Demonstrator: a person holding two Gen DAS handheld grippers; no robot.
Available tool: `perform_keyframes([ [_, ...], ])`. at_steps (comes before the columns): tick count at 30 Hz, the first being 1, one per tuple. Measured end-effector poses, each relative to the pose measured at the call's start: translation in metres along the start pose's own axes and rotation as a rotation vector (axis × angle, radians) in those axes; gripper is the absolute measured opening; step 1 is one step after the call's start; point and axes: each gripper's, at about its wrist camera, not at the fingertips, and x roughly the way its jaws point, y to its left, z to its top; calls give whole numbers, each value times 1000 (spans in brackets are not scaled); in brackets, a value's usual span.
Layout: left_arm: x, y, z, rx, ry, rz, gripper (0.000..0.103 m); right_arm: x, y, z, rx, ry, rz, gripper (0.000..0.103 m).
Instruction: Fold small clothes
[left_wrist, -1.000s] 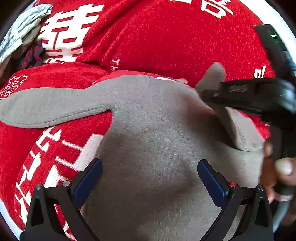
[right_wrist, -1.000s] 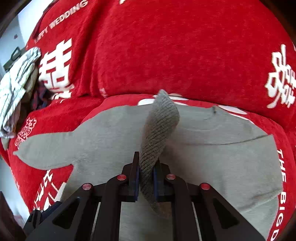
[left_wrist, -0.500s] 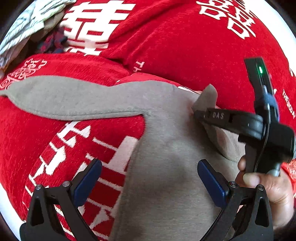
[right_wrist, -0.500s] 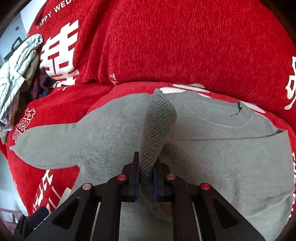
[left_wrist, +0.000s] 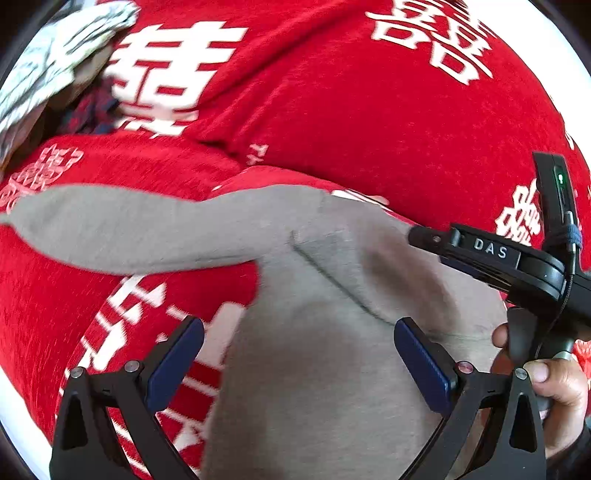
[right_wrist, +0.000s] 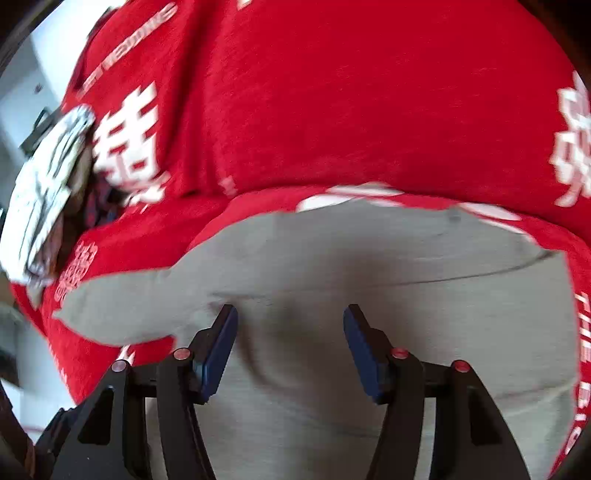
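Note:
A small grey long-sleeved top (left_wrist: 314, 369) lies flat on a red blanket (left_wrist: 369, 110). One sleeve (left_wrist: 129, 229) stretches out to the left. The other sleeve (left_wrist: 369, 266) lies folded across the body. My left gripper (left_wrist: 295, 332) hovers open over the top's left side and holds nothing. My right gripper (right_wrist: 290, 321) is above the middle of the top (right_wrist: 369, 277). Its jaws are opening and no cloth is between them. In the left wrist view the right gripper (left_wrist: 421, 236) reaches in from the right, held by a hand (left_wrist: 554, 387).
A pile of other clothes sits at the upper left, with a white patterned cloth (left_wrist: 55, 62) over a dark plaid one (left_wrist: 92, 110). The same pile (right_wrist: 48, 192) shows in the right wrist view. The red blanket (right_wrist: 332, 92) with white characters rises behind the top.
My right gripper was shut on the raised grey sleeve. It has opened and let go, and the sleeve now lies flat on the top. My left gripper stayed open.

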Motion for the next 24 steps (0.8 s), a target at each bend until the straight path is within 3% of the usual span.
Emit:
perform_keyframes([
  [5,17,-45,2,91,23,-29,103,-4,-61,-13,63,21,-189,65],
  [13,60,-118,18,222,109,-148,103,-13,-131,-47,145,19,-349,65],
  [16,88,-117,15,257,159,-51,103,-16,-146,-54,140,14,-376,65],
  [20,104,-72,3,213,203,87,103,-20,-155,-56,116,3,-396,65],
  [24,84,-40,3,149,159,125,103,-26,-158,-58,126,-12,-389,65],
])
